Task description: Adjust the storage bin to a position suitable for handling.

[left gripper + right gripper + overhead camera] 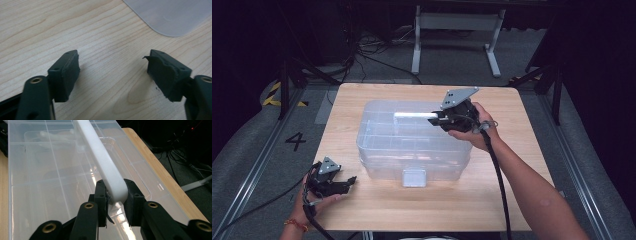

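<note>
The right gripper (435, 119) lies level above the counter (492, 200), forearm stretched forward, pads clamped on a white handle (105, 162). The left gripper (113, 72) rests low near the counter's front-left corner, jaws apart, nothing between them.

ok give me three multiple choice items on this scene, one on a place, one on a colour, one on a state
1. Where is the left gripper?
A. over the table's near left part, beside the clear plastic box
B. inside the box
C. at the table's far edge

2. What colour is the handle on the box?
A. red
B. white
C. black

3. How does the right gripper stand?
A. open above the floor
B. shut on nothing
C. shut on the handle

Answers:
1 A, the high view shows it over bare wood of the table, left of the box.
2 B, it looks white in the right gripper view.
3 C, both pads press its end.
</note>
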### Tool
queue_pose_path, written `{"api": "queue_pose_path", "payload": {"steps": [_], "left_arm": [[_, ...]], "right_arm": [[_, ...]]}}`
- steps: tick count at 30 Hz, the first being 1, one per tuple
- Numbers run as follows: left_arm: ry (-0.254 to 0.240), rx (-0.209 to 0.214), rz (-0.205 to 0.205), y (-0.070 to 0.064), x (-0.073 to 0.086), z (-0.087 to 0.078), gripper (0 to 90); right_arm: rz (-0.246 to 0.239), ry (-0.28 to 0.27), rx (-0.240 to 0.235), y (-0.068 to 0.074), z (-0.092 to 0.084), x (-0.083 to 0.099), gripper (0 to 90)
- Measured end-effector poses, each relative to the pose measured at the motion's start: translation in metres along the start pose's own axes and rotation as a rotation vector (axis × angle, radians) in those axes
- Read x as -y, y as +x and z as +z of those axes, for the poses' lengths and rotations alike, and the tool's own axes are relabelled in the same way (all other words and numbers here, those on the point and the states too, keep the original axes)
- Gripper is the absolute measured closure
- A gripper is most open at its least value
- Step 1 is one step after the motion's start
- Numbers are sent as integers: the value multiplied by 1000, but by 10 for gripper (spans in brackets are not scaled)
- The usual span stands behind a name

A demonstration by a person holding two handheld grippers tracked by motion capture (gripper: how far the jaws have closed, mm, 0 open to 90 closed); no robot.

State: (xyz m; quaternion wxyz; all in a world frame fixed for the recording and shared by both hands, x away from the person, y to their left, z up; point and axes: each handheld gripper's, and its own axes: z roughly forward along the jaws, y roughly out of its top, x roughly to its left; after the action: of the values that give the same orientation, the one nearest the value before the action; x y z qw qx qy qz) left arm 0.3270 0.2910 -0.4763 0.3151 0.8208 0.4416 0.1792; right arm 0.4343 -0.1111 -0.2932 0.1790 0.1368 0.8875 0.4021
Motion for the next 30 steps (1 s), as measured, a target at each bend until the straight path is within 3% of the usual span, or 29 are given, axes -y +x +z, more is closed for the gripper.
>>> {"api": "queue_pose_path", "payload": {"steps": [2,4,8,10,14,21,30], "left_arm": [[-6,-13,27,-1,-3,-3,303],[-55,-13,16,-4,-7,-6,330],[-109,-18,37,-7,-17,-18,371],[-158,-2,38,-11,-24,-26,391],[-206,18,37,-15,-33,-34,400],[-212,1,76,-23,-44,-41,410],[-268,8,53,-19,-51,-57,425]], "right_arm": [[8,6,-5,-2,0,-2,750],[11,12,-9,-4,-1,-3,749],[15,22,-16,-6,-1,-5,748],[14,30,-20,-7,-1,-7,747],[26,32,-22,-10,-1,-10,745],[35,36,-24,-18,-2,-15,736],[52,16,-4,-24,-2,-19,726]]}}
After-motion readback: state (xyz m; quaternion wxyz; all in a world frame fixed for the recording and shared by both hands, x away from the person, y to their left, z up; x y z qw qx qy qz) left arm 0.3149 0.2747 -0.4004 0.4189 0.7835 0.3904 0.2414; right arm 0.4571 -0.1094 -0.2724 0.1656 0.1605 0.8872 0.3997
